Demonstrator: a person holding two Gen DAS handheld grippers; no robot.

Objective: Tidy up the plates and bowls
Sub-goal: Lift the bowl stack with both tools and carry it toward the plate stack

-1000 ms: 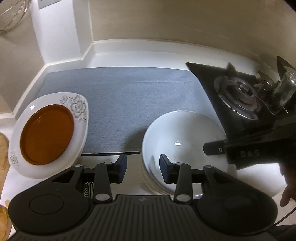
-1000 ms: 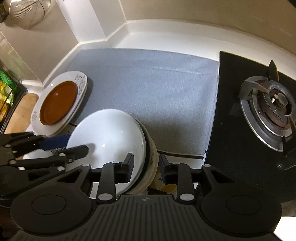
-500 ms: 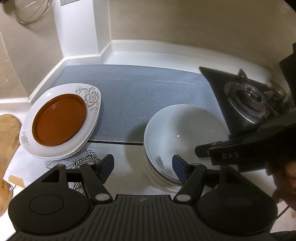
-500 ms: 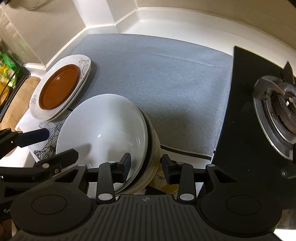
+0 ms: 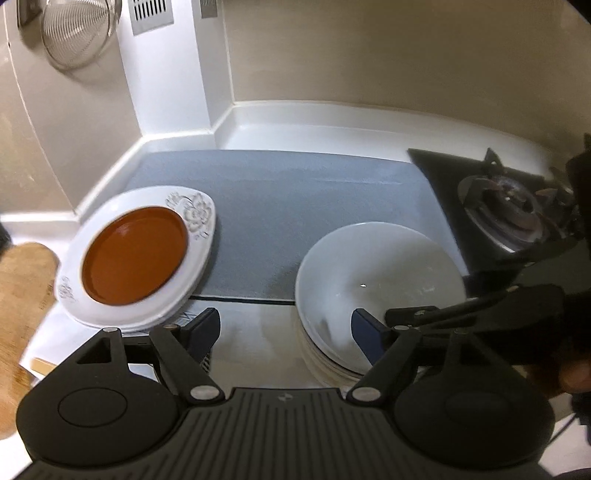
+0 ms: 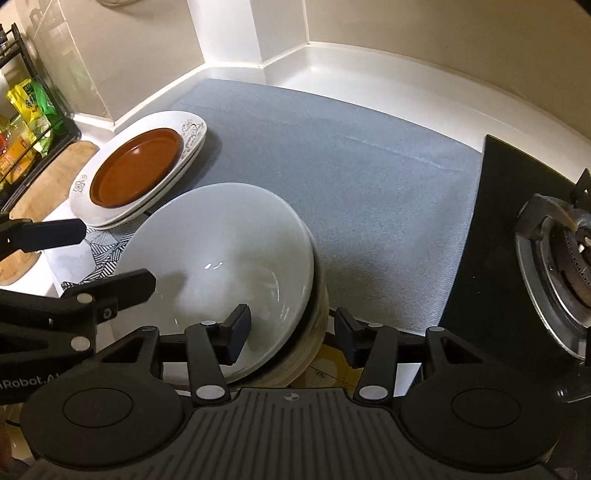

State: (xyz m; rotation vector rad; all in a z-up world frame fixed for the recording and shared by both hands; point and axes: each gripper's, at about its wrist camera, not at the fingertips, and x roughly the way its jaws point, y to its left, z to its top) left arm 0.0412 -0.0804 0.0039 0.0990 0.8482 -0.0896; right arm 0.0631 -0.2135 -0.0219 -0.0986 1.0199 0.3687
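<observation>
A white bowl (image 5: 376, 280) tops a stack of plates at the front edge of the grey mat (image 5: 280, 199); it also shows in the right wrist view (image 6: 221, 266). A brown plate (image 5: 135, 254) lies on white flowered oval plates (image 5: 195, 218) to the left, also seen in the right wrist view (image 6: 135, 166). My left gripper (image 5: 284, 332) is open, above the counter between the two stacks. My right gripper (image 6: 291, 332) is open, its jaws astride the near right rim of the bowl stack.
A black gas stove (image 6: 554, 243) lies to the right of the mat. A wooden board (image 5: 22, 295) lies at the far left. A metal strainer (image 5: 77, 33) hangs on the wall. A rack with packets (image 6: 26, 122) stands at the left.
My left gripper has opened wide and pulled back and up from the bowl stack. My right gripper has also opened wider and stays at the stack's rim.
</observation>
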